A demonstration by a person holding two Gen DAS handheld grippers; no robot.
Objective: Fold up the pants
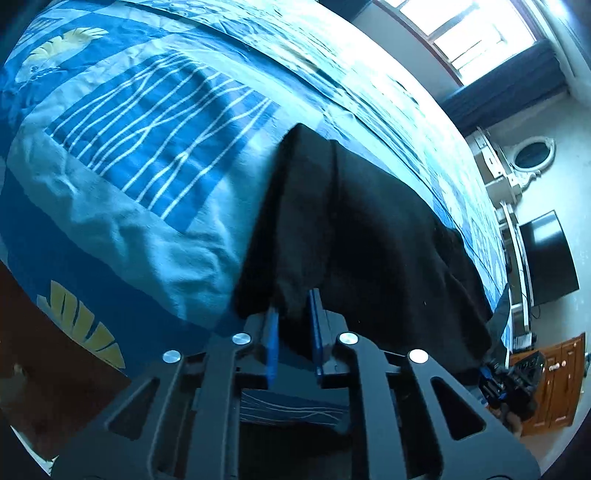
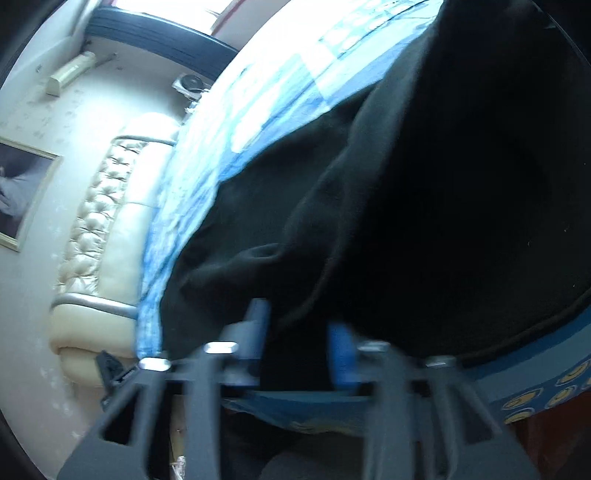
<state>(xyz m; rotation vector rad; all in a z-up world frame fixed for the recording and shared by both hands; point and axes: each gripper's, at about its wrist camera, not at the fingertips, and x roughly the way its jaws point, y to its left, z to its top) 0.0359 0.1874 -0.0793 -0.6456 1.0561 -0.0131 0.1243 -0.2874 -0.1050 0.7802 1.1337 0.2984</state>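
Note:
Black pants (image 1: 369, 221) lie stretched across a blue patterned bed cover (image 1: 147, 129), reaching toward the bed's near edge. In the left wrist view my left gripper (image 1: 293, 302) is shut on a raised fold of the pants at their left end, with cloth pinched between the blue pads (image 1: 272, 332). The right wrist view is blurred. There the pants (image 2: 443, 184) fill most of the picture, and my right gripper (image 2: 298, 317) is shut on a bunch of the dark cloth near the bed's edge. The pinched part itself is hidden between the fingers.
A cream tufted headboard (image 2: 107, 221) and a framed picture (image 2: 22, 192) stand at one end of the bed. A bright window (image 1: 461, 33), a dark screen (image 1: 546, 258) and a wooden cabinet (image 1: 554, 384) lie beyond the other. Red-brown floor (image 1: 44, 350) shows below the bed's edge.

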